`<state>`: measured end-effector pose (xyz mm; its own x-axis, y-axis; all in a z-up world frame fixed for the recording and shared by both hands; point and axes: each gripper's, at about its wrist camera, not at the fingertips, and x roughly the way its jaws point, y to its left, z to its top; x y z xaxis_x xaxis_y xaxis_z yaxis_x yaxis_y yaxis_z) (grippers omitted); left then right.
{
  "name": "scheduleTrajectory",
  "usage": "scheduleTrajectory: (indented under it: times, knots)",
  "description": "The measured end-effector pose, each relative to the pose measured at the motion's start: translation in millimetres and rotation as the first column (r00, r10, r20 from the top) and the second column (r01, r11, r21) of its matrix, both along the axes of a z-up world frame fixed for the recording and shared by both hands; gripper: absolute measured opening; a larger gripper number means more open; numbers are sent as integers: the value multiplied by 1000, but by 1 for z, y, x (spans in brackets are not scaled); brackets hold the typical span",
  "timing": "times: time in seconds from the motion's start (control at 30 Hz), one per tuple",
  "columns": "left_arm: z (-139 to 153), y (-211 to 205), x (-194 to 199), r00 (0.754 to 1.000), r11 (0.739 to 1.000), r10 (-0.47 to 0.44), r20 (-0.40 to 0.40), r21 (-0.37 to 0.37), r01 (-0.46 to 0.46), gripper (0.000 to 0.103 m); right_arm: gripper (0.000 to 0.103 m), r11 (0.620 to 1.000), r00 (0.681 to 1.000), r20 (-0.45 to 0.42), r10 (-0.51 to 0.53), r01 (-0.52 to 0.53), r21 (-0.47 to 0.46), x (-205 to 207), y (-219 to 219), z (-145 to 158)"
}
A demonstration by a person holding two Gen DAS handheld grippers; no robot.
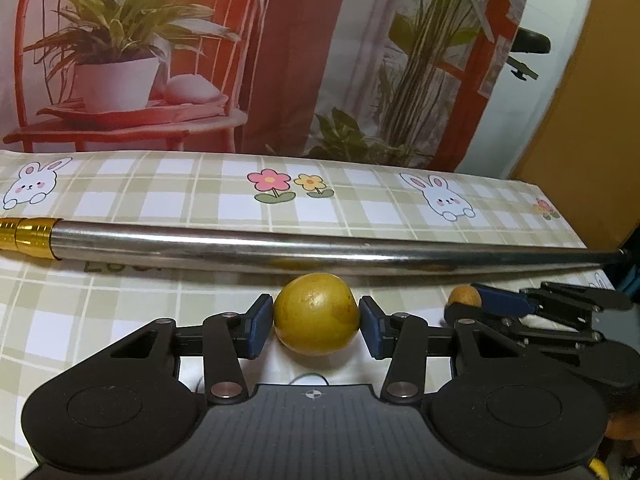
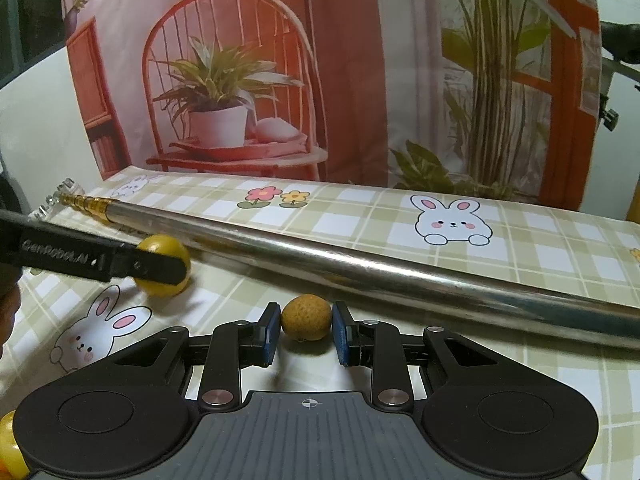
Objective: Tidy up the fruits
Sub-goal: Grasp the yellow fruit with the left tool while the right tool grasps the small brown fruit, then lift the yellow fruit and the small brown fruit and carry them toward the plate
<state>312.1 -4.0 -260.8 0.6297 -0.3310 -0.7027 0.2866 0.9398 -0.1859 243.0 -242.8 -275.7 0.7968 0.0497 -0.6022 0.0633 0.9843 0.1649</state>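
A round yellow-green fruit sits between the blue pads of my left gripper, which is shut on it just above the checked tablecloth. The right wrist view shows the same fruit at the left, with a black finger across it. A smaller brown fruit is pinched between the pads of my right gripper, low over the cloth. In the left wrist view that brown fruit and the right gripper lie to the right, close by.
A long shiny metal pole with a gold end lies across the table just beyond both fruits, and shows again as the pole. A printed backdrop stands behind the table. Something yellow-orange peeks in at the bottom left.
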Motion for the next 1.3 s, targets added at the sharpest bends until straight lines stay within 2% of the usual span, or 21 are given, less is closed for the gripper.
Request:
scheduleTrajectory:
  times: [0.27, 0.8, 1.03, 1.3]
  knots:
    - [1, 3, -21, 1000, 999, -30, 7, 23, 30, 49, 25, 1000, 1000, 6, -1, 1, 14, -2, -1, 0]
    - [4, 29, -69, 1000, 999, -3, 10, 44, 3, 49, 25, 999, 1000, 11, -10, 10, 30, -4, -4, -1]
    - [4, 33, -70, 999, 999, 32, -13, 21, -32, 49, 25, 1000, 1000, 12, -10, 10, 30, -4, -4, 0]
    - [2, 45, -73, 991, 992, 88, -100, -76, -96, 48, 25, 999, 1000, 13, -12, 11, 31, -4, -3, -1]
